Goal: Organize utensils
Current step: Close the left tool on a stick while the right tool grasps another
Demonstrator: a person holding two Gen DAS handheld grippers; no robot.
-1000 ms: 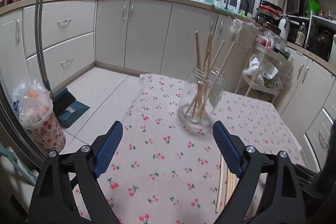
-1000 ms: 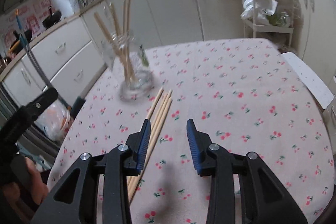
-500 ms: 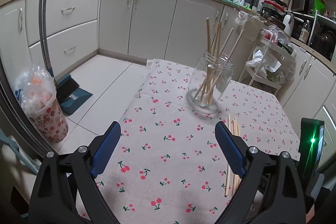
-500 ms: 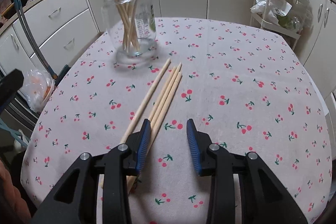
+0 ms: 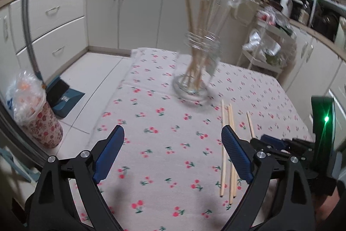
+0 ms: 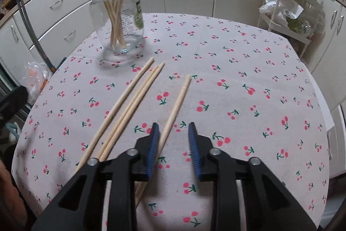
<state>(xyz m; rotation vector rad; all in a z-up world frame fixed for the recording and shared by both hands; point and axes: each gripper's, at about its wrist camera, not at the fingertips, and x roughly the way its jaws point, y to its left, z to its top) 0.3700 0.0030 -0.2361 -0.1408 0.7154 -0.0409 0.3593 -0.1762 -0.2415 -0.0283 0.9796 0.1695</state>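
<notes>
On the left of my right wrist view stands the clear glass jar (image 6: 121, 21), upright on the counter covered with a pale cloth printed with red cherries (image 6: 248, 70). Several wooden chopsticks (image 6: 114, 5) stand in it, lower ends together at the bottom, upper ends fanned out above the rim.

Just right of the jar's base lie three loose light wooden chopsticks (image 6: 129, 101), flat on the cloth and close together. Their long axes run from lower left to upper right, far ends pointing toward the jar. Two of them touch along most of their length; the leftmost splays a little apart.

Next to the right lies a single light wooden chopstick (image 6: 177, 101), apart from the three and roughly parallel, its far end pointing up and slightly right. Its near part runs in between the jaws of my right gripper (image 6: 173, 129), close against the left blue pad; the right pad stands clear of it. These jaws have just been closing, yet a gap remains and I do not see them pinching the stick.

In the left wrist view, my left gripper (image 5: 173, 133) hovers over bare cloth with jaws spread wide and nothing between them. The jar is blurred there, ahead of it.
</notes>
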